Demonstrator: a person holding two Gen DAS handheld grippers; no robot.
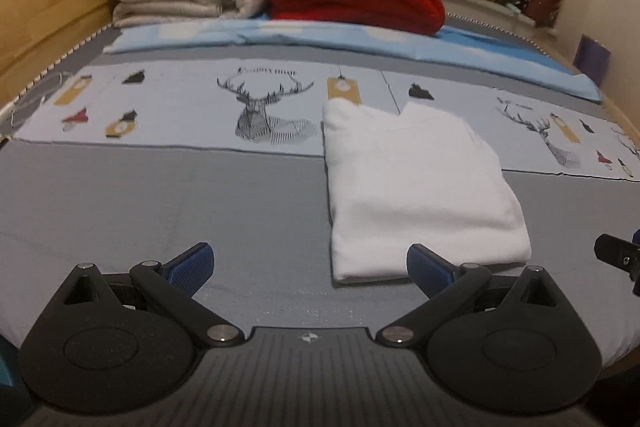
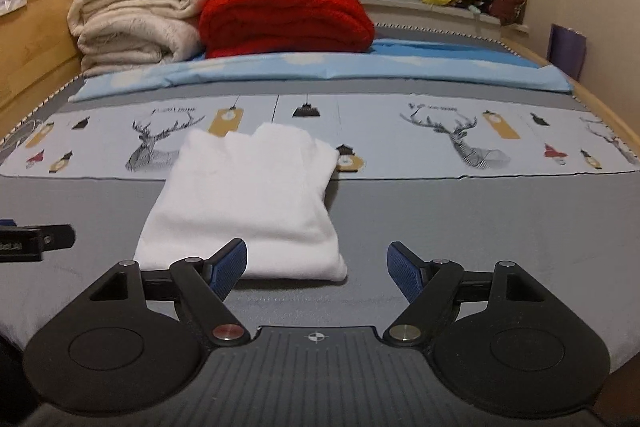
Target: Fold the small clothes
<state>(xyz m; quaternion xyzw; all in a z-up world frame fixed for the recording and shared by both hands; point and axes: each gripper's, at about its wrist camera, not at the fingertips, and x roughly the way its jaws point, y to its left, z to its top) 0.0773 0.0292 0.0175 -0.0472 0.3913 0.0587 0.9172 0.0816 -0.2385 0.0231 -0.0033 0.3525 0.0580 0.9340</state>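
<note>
- Claws both gape wide and empty: left claw [image 1: 308, 267], right claw [image 2: 316, 267], just before the near hem.
- Folded white cotton garment [image 2: 248, 203] lies on the grey bed sheet [image 2: 460, 219]; a careless brush could undo its fold.
- Further off, red folded blanket [image 2: 288, 19] poses no risk.

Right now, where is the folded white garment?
The folded white garment lies flat on the grey bedspread, just beyond both open grippers, its far edge overlapping the deer-print band.
</note>
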